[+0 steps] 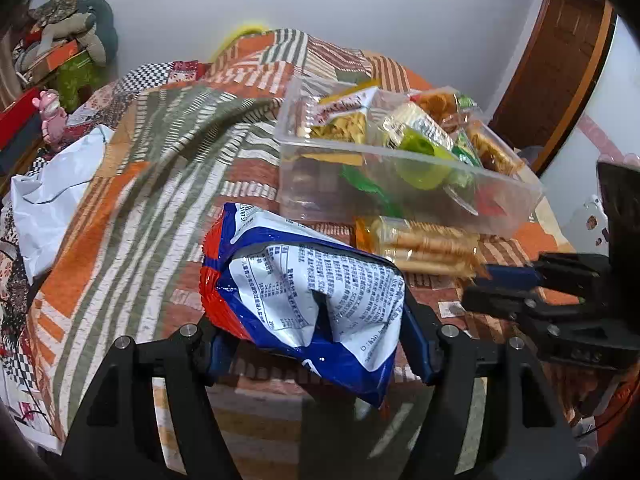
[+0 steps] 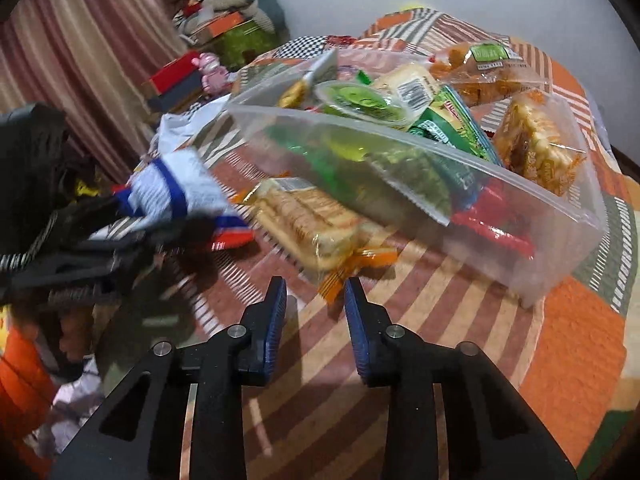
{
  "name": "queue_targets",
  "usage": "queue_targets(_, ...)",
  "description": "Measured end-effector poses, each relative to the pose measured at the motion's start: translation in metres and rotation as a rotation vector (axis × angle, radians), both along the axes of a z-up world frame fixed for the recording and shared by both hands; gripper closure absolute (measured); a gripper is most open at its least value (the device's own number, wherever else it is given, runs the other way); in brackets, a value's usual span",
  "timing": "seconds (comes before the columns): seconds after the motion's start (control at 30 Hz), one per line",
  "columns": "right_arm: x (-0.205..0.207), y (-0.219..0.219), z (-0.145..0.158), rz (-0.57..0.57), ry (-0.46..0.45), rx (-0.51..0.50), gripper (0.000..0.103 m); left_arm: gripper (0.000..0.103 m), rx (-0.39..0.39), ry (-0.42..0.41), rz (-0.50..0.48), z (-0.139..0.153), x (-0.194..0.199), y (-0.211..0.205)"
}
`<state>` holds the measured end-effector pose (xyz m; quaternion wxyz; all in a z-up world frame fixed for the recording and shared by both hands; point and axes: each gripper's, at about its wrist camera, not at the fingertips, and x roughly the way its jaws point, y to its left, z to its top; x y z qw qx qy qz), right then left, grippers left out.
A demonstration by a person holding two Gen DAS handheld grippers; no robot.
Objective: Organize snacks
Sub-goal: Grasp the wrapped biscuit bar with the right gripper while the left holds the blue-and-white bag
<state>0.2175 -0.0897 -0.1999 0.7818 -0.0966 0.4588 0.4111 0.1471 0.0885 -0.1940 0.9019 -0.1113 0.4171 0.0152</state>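
Blue, white and red snack bag, crumpled, printed back up, lifted off the quilt at 6 o'clock of the clear plastic bin. Bin heaped with packets, a green-lidded cup on top. Clear-wrapped biscuit pack flat on the quilt, against the bin's near wall, toward 7 o'clock.

Each hand-held gripper — black frame, silver screws, ribbed blue pads.
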Motion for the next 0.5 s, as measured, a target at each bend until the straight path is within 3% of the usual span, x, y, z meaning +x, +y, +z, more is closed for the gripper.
queue_targets(0.07, -0.001, -0.004, 0.007, -0.008, -0.01, 0.012, 0.072, 0.034, -0.003, -0.007, 0.009, 0.003, -0.003, 0.003)
queue_targets(0.2, 0.008, -0.002, 0.019, -0.038, -0.046, 0.043, 0.035, 0.035, -0.003, -0.015, 0.02, 0.007, -0.013, 0.008)
queue_targets(0.5, 0.029, 0.05, -0.001, 0.067, -0.04, -0.037, 0.033, 0.035, 0.0, -0.028, 0.041, 0.014, -0.023, 0.016)
